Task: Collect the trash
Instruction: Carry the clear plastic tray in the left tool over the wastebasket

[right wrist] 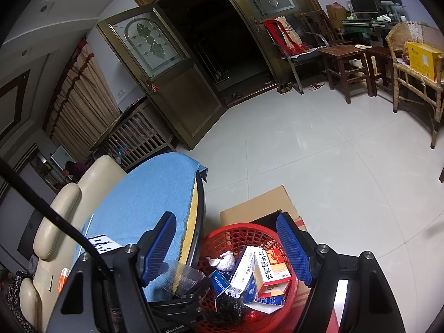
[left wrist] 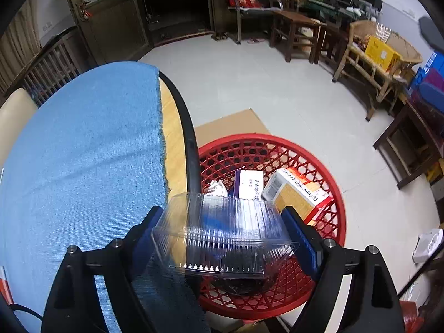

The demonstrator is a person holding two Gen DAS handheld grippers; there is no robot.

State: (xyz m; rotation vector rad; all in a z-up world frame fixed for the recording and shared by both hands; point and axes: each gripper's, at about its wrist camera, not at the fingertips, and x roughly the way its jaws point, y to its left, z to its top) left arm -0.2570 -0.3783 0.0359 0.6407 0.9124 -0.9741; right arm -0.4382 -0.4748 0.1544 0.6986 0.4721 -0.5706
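the left gripper [left wrist: 222, 230] held a clear plastic clamshell container [left wrist: 222, 236] between its blue pads, at the table's edge and partly above the red lattice basket [left wrist: 330, 172] on the floor. the left pad was hidden behind the plastic and the right pad seemed just beside the container's end, so i could not tell whether the grip was firm or already loosened. the right gripper [right wrist: 226, 247] stood open with nothing between its jaws, looking down over the same basket.

the likely trouble: the container still hung partly over the table rim, so if let go here it could catch on the edge or tip off the basket's near rim and land on the floor. it is light and slippery, and would probably bounce rather than settle. the basket already held medicine boxes [right wrist: 266, 272] and a crumpled tissue [right wrist: 224, 260], leaving an uneven bed.

the round wooden table [left wrist: 173, 149] was mostly covered by a blue cloth [left wrist: 83, 152]. beneath the basket lay flat cardboard [left wrist: 230, 123] on pale floor tiles. wooden chairs, a wicker seat and a dark open doorway lined the room.
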